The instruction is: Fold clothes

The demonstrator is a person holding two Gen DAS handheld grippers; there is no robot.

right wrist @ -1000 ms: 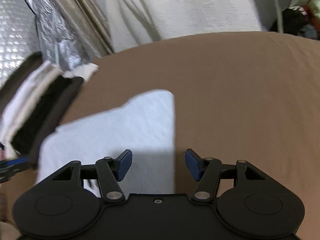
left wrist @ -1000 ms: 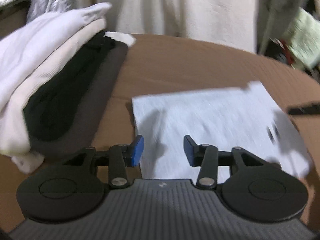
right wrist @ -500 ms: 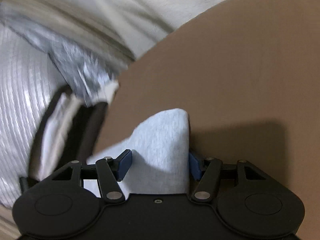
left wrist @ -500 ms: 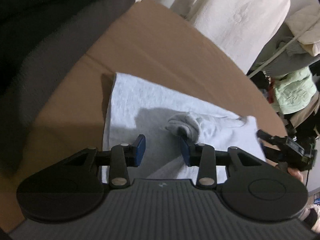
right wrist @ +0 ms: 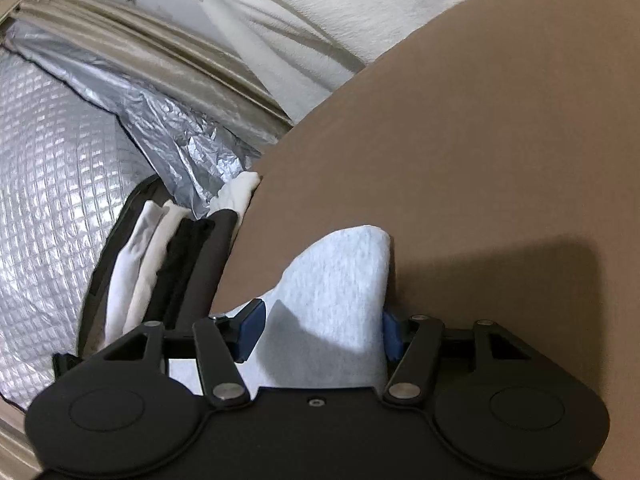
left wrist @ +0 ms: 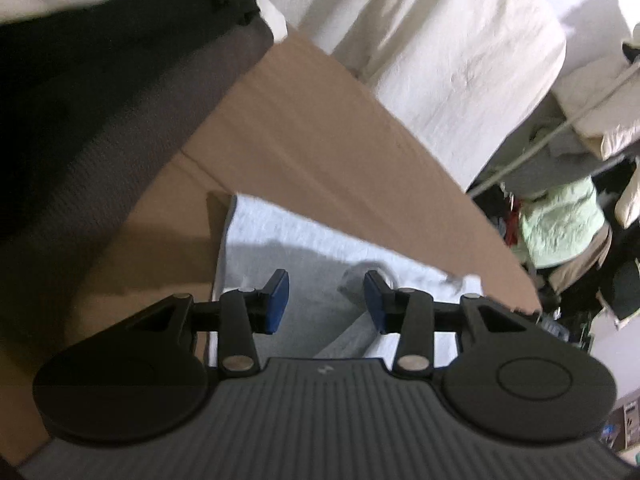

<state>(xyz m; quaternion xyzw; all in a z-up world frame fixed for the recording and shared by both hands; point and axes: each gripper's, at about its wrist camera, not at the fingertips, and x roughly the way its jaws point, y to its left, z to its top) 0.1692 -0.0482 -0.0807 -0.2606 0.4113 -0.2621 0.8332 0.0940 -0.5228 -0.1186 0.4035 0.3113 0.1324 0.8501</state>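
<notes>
On the smooth brown board (right wrist: pixel 480 160), a nubbly pale-grey cloth (right wrist: pixel 340 280) bunches.

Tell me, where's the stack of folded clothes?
In the right wrist view the stack of folded clothes sits at the left, on the brown table's edge beside the silver quilted sheet, just left of the light grey garment.

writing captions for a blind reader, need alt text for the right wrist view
The right gripper, jaws open, sits around a raised corner of a light grey folded cloth on a brown cardboard surface. To the left stands a stack of folded clothes, white, cream and black, beside quilted silver foil sheeting.
</notes>
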